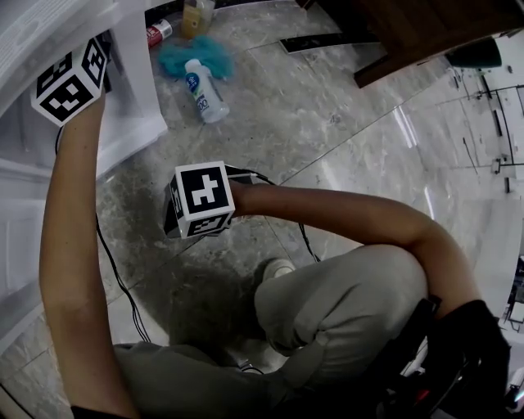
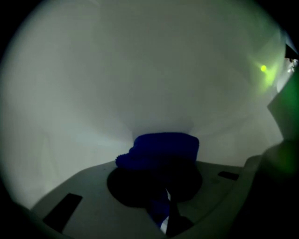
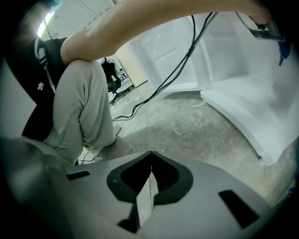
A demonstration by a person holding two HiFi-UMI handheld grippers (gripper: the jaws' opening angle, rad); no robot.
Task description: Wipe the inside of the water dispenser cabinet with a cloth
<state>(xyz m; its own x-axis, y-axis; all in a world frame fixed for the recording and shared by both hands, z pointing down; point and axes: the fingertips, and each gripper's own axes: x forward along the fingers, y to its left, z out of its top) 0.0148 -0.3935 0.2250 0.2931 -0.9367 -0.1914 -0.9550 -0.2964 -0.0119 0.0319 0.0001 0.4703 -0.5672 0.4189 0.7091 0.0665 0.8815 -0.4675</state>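
Scene: a person crouches on a grey marble floor (image 1: 344,123) before a white cabinet (image 1: 139,90), which fills the 9 to 11 o'clock side of the head view.
Grippers: two, one in each hand.
Left gripper (image 2: 161,170): reaches into the cabinet at 10 o'clock in the head view; its jaws are closed to a narrow gap on the blue cloth.
Blue cloth (image 2: 163,147): one, bunched at the jaw tips and pressed against the pale inner wall of the cabinet.
Right gripper (image 3: 151,156): held over the floor near the middle of the head view, angled downward; its jaws are fully together with nothing between them.
Floor items: four, grouped at 12 o'clock from the right gripper in the head view. One white bottle (image 1: 205,90) lies on its side, touching one fluffy teal cloth (image 1: 192,56); one red-and-white can (image 1: 160,33) and one yellowish bottle (image 1: 196,16) sit just beyond.
Cables: black cables (image 1: 115,270) trail across the floor beside the person's left arm.
Shoe: one light shoe (image 1: 277,268) shows at 5 o'clock from the right gripper.
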